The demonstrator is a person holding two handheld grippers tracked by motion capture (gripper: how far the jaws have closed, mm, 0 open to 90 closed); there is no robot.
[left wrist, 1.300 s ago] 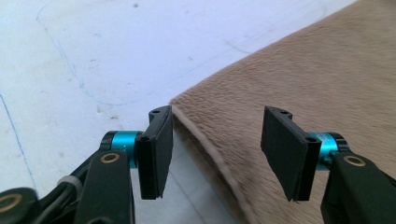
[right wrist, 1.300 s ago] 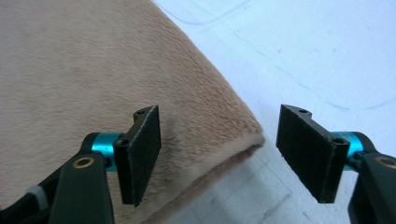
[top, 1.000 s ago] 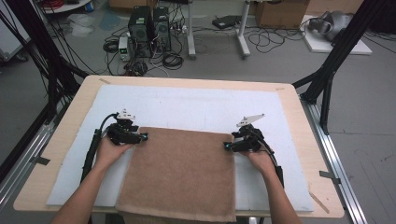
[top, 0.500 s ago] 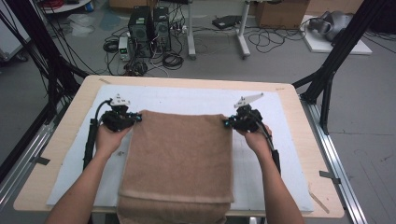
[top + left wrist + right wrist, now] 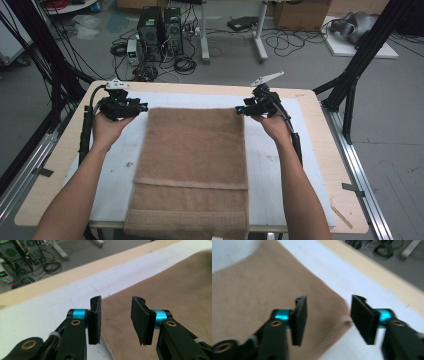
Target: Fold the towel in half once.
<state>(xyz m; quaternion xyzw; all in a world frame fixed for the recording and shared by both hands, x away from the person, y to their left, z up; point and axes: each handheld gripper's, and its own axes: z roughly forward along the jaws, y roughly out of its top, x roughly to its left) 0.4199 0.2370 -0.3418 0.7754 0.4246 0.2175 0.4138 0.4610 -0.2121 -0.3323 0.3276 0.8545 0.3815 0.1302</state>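
The left gripper [image 5: 141, 107] and the right gripper [image 5: 240, 110] have just been opening, and now both stand apart with nothing pressed between the pads (the cloth lies below them). Each one hovers at a far corner of the brown towel [image 5: 192, 165]. The towel lies flat on the white mat [image 5: 272, 165], its long axis running from the grippers toward the person.

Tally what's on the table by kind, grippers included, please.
Brown towel: 1
White mat: 1
Grippers, jaws open above the towel's far corners: 2, left gripper and right gripper
Total: 4
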